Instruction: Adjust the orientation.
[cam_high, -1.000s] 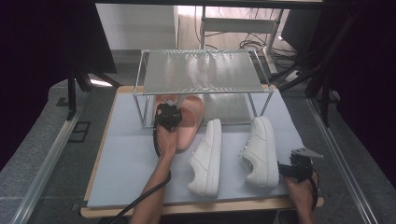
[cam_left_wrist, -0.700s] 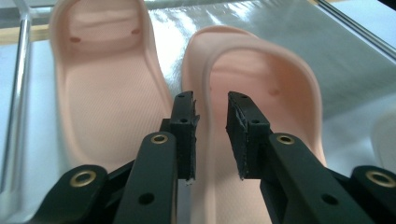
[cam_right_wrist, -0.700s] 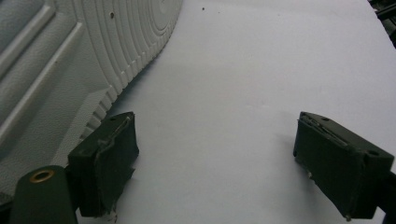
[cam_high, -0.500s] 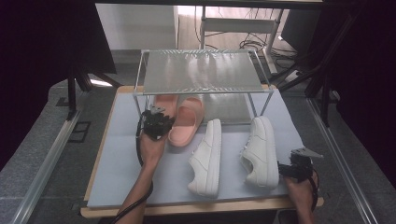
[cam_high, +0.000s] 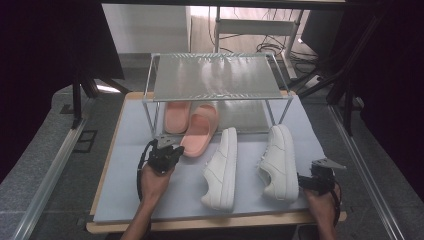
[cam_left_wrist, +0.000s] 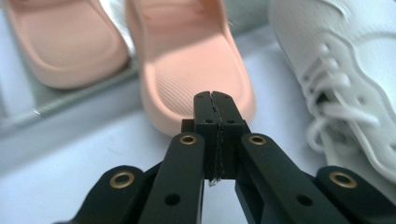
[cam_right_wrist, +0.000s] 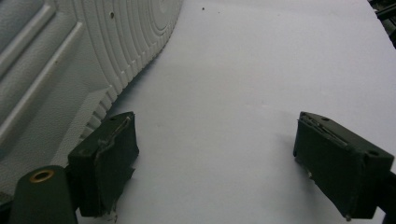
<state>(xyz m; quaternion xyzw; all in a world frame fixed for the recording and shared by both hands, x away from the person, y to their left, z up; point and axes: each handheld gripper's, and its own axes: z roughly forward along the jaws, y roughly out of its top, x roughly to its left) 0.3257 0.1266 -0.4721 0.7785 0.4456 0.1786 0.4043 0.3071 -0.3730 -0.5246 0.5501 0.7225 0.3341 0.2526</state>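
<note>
My left gripper (cam_high: 169, 148) (cam_left_wrist: 215, 96) is shut with nothing in it; its jaws have just been closing. Its tips stop just short of the heel of a pink slipper (cam_high: 200, 131) (cam_left_wrist: 191, 60), which lies slanted, half out from under a metal rack (cam_high: 215, 75). A second pink slipper (cam_high: 173, 117) (cam_left_wrist: 60, 42) lies under the rack. Two white sneakers (cam_high: 221, 167) (cam_high: 279, 160) lie on the mat. Open and empty, my right gripper (cam_high: 316, 176) (cam_right_wrist: 217, 123) sits beside the heel of the right sneaker (cam_right_wrist: 60, 60).
The pale blue mat (cam_high: 125, 190) covers a wooden table. The left sneaker (cam_left_wrist: 336, 70) lies close to the right of the slanted slipper. Metal rails run along both sides of the table, and dark stands and cables fill the back.
My left hand has drawn back from under the rack toward the near left, and the slanted pink slipper now lies apart from it. The right hand has kept still.
</note>
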